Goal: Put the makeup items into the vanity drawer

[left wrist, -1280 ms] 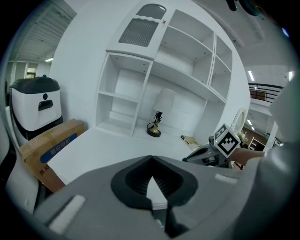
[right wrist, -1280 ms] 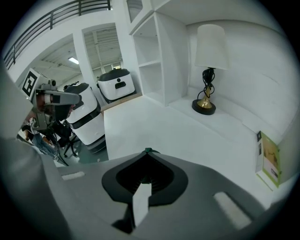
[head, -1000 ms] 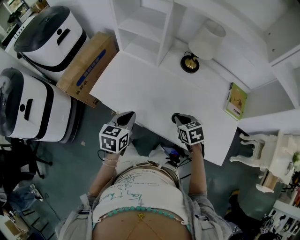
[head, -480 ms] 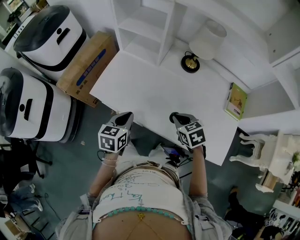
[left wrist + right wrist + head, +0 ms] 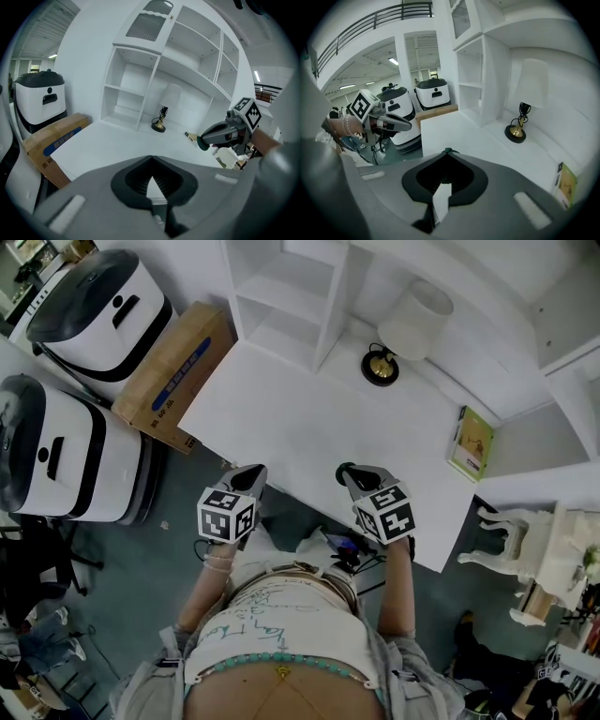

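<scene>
A small, round, dark green makeup item (image 5: 345,471) sits pinched at the right tool's (image 5: 352,475) tip, over the surface's (image 5: 281,418) front edge.

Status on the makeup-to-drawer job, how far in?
Done: nothing confirmable; no open drawer shows, and the desktop holds only a lamp and booklet. In hand: right gripper looks shut on a small dark-green item; left gripper shut, empty. Left: getting that item into the drawer.

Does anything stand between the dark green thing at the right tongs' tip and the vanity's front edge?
Nothing visible does. The right tongs, shut on the dark green thing, hang over the white vanity top near its front edge, and the top is bare there. I cannot make out a drawer.
</scene>
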Available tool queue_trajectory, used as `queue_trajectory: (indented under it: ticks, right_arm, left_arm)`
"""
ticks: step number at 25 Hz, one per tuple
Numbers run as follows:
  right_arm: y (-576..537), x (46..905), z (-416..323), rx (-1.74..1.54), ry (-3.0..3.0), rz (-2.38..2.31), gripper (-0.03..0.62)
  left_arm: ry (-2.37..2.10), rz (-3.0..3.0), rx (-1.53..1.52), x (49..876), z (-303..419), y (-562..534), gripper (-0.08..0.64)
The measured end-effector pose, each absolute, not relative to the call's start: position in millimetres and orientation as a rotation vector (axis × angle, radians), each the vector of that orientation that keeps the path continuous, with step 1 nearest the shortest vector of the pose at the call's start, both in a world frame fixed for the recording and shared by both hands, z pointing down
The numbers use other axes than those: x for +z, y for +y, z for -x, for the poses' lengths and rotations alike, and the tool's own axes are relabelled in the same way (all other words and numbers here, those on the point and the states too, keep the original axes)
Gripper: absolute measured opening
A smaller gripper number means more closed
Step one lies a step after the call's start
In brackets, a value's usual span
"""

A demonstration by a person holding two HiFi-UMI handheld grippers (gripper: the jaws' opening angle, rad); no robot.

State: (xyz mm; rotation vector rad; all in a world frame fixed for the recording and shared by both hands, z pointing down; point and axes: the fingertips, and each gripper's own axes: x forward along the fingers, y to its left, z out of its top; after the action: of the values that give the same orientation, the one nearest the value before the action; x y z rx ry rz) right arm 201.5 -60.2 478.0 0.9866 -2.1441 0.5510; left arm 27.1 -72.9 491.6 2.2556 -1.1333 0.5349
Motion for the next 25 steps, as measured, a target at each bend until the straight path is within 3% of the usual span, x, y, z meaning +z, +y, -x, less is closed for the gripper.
queue_trajectory:
  ticks: [25]
  right_arm:
    - [-56.8, 438.3, -175.1, 0.501, -2.209, -1.016, 0.029]
  left_arm:
    - [-1.107, -2.252, 0.6, 513.5, -7.1, -83.7, 0.002]
